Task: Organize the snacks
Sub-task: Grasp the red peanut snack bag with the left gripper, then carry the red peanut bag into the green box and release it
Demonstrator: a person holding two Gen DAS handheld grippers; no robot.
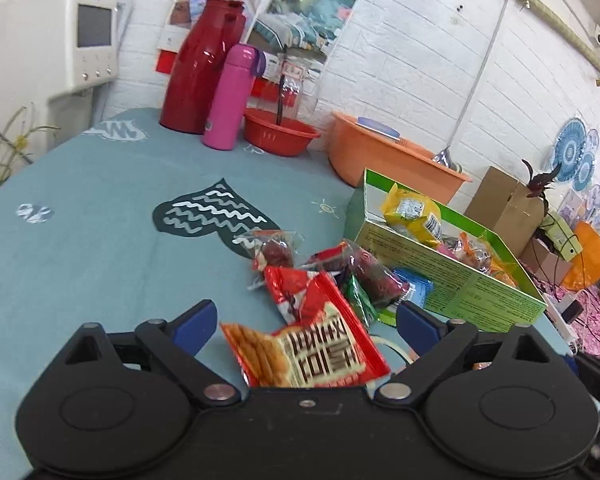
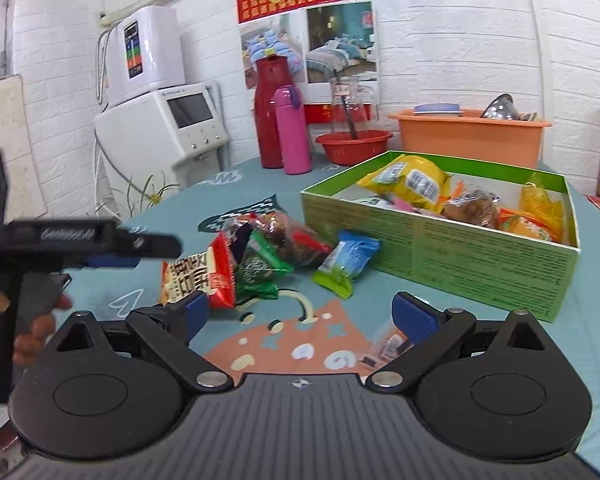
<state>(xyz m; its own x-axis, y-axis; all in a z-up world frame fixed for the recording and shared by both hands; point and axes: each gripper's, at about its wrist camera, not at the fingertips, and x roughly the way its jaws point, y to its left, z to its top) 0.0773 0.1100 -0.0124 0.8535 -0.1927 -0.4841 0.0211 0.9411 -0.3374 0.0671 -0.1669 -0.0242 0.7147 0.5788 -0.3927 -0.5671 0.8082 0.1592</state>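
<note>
Two wrist views over a bench (image 1: pixel 80 248) covered in a teal patterned cloth.

Far left: a white appliance with a screen (image 2: pixel 180 120); its badge is too small to read. Against the wall stand a red flask (image 2: pixel 269 112) and, just beside it, a pink bottle (image 2: pixel 292 132).

Centre-left: the left gripper (image 1: pixel 306 318), jaws spread wide, straddles a red crisp packet (image 1: pixel 320 344) without touching it. The packet bears bold white-panel characters that look Korean; the wording cannot be made out with certainty. By judgement it is light, air-filled and crinkly, its film slippery and its contents brittle. A gentle pinch on the flat sealed edge would suit better than a squeeze across the puffed middle.

Centre: a loose heap of small wrapped snacks (image 2: pixel 276 240) lies on the cloth, with a blue-and-green sachet (image 2: pixel 346 262) just beside the box. These appear soft, light and easily shifted.

Centre-right: the right gripper (image 2: pixel 300 314), jaws likewise apart and empty, hovers over bare cloth near the heap.

Right: an open green box (image 2: pixel 460 256) already holds a yellow packet (image 2: pixel 414 182) and other wrapped items. Fine print on its side is illegible. Behind it sits an orange tub (image 2: pixel 472 136).
</note>
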